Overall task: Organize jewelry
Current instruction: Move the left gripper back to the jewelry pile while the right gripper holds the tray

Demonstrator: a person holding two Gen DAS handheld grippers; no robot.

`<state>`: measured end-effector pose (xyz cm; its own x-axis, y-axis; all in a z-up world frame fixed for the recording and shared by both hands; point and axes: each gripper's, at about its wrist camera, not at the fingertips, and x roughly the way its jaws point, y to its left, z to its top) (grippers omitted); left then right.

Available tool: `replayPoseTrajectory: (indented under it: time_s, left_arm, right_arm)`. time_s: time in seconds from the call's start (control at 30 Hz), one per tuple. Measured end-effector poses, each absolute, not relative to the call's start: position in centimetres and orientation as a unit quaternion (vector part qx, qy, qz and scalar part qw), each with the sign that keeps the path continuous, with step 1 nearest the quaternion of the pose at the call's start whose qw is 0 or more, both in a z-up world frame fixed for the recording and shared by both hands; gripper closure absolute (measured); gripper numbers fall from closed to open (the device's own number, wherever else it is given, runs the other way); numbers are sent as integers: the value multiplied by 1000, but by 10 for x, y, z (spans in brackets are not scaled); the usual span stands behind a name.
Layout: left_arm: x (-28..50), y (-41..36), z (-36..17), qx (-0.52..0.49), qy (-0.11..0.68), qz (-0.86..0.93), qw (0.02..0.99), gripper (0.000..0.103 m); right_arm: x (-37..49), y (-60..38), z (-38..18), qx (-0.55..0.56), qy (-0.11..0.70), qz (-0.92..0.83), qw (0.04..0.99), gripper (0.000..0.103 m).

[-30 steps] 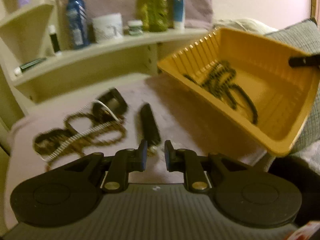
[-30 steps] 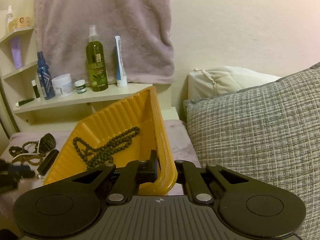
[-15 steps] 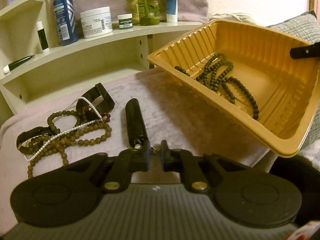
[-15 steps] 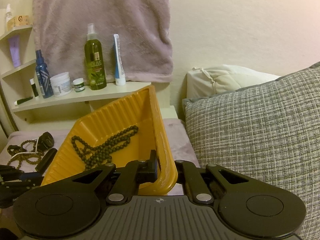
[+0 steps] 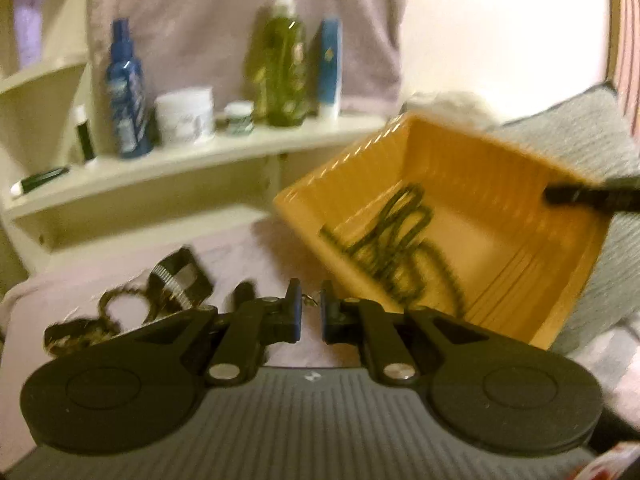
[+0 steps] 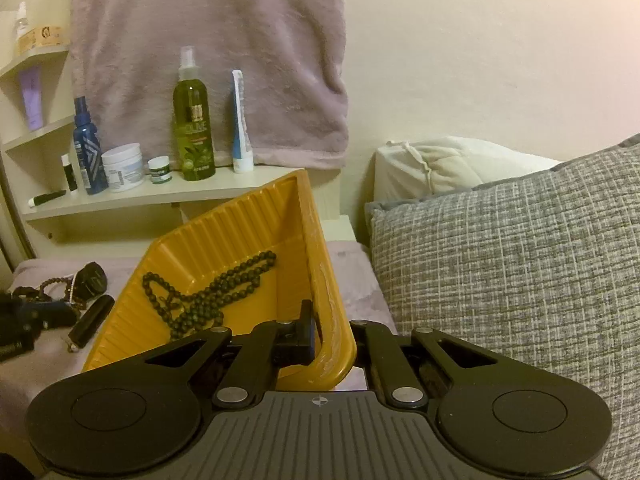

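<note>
My right gripper (image 6: pixel 332 344) is shut on the near rim of the yellow tray (image 6: pixel 224 232) and holds it tilted above the bed. A dark bead necklace (image 6: pixel 216 296) lies inside the tray; it also shows in the left wrist view (image 5: pixel 396 248). My left gripper (image 5: pixel 311 312) has its jaws almost closed with a small metallic piece (image 5: pixel 309 300) between the tips, possibly pinched. Behind it lie a black tube (image 5: pixel 242 292), brown beads (image 5: pixel 120 312) and a black watch (image 5: pixel 180 276) on the mauve cover. The left wrist view is blurred.
A cream shelf (image 6: pixel 120 200) at the back carries bottles, jars and a tube. A mauve towel (image 6: pixel 208 48) hangs on the wall. A grey woven pillow (image 6: pixel 512 260) fills the right side, with a white pillow (image 6: pixel 440 164) behind it.
My left gripper has lifted and tilted up from the black tube, with a small metallic piece now between its tips. The right gripper and tray have hardly moved.
</note>
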<state>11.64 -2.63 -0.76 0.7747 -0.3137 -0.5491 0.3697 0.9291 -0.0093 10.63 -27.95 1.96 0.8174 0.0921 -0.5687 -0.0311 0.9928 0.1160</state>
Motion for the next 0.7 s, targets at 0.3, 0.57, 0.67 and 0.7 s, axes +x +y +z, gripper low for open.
replayPoseTrajectory:
  time_s: [0.3,0.57,0.67,0.7]
  left_arm:
    - [121,-69,-5,49,289,-235,927,95]
    - [119,-86,-16,50,305,-252,917,85]
    - [117,-80,-15,43,299,-245,921,80]
    - [116,-76,-14,41,296,-240,924,80]
  right_arm:
    - [103,-275,19,41,295,34,954,98]
    - [101,-275,20,43,295,35,954,98]
    - [100,-275,20,43,295,35,954,98]
    - [100,-275,20,43,295,35,954,98]
